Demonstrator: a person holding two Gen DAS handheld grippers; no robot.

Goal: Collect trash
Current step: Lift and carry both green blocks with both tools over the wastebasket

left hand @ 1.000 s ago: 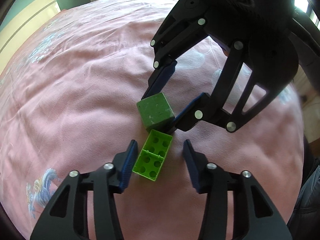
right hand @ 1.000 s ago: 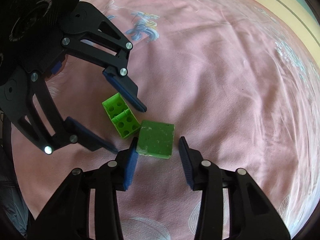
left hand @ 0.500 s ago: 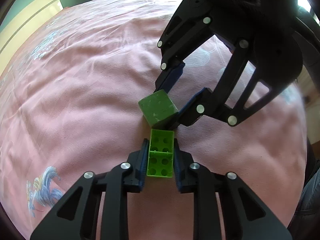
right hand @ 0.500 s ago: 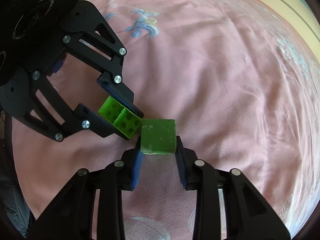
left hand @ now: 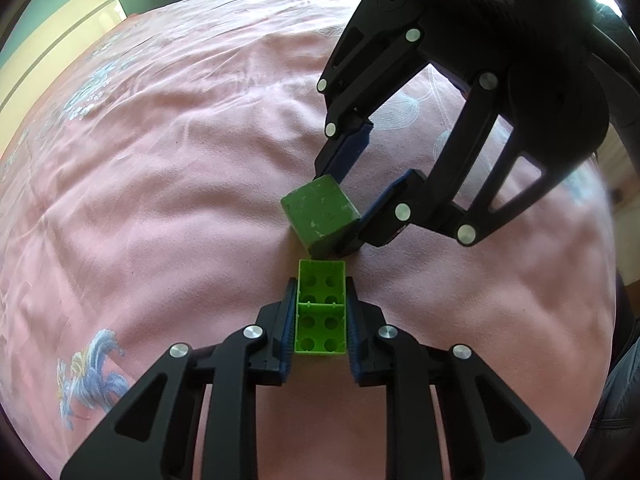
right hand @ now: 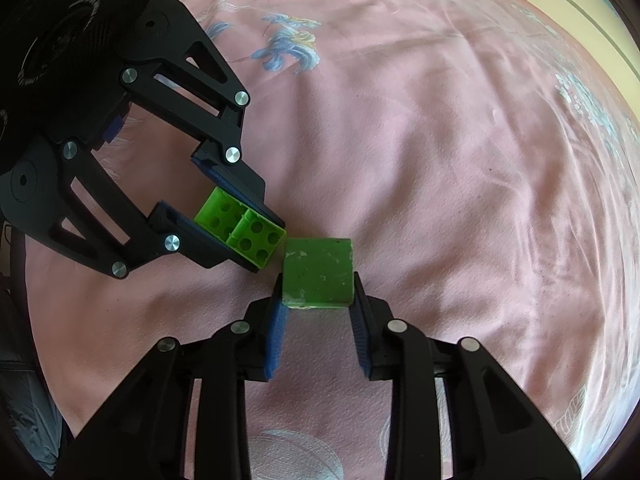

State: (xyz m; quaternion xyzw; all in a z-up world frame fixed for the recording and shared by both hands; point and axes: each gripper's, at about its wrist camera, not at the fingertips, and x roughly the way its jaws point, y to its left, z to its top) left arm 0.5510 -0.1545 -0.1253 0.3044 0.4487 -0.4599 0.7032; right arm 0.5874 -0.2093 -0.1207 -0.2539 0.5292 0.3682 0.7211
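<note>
A bright green hollow brick (left hand: pixel 321 307) with round holes lies on the pink bedspread (left hand: pixel 160 184), and my left gripper (left hand: pixel 320 300) is shut on its two long sides. Just beyond it sits a dark green scuffed cube (left hand: pixel 321 215), clamped between the blue pads of my right gripper (left hand: pixel 344 204). In the right wrist view the same cube (right hand: pixel 318 272) sits between the right gripper (right hand: pixel 317 284) pads, and the left gripper (right hand: pixel 256 248) holds the bright brick (right hand: pixel 242 230) at the left. The two pieces nearly touch corner to corner.
The pink bedspread (right hand: pixel 440 160) with blue flower prints (right hand: pixel 290 46) fills both views. A pale yellow bed frame (left hand: pixel 60 40) runs along the far edge. Dark fabric (left hand: pixel 624 400) shows at the right rim of the left wrist view.
Both grippers have closed: the left pads came in onto the bright green brick and straightened it, and the right pads came in onto the dark green cube. Neither hand has shifted.
</note>
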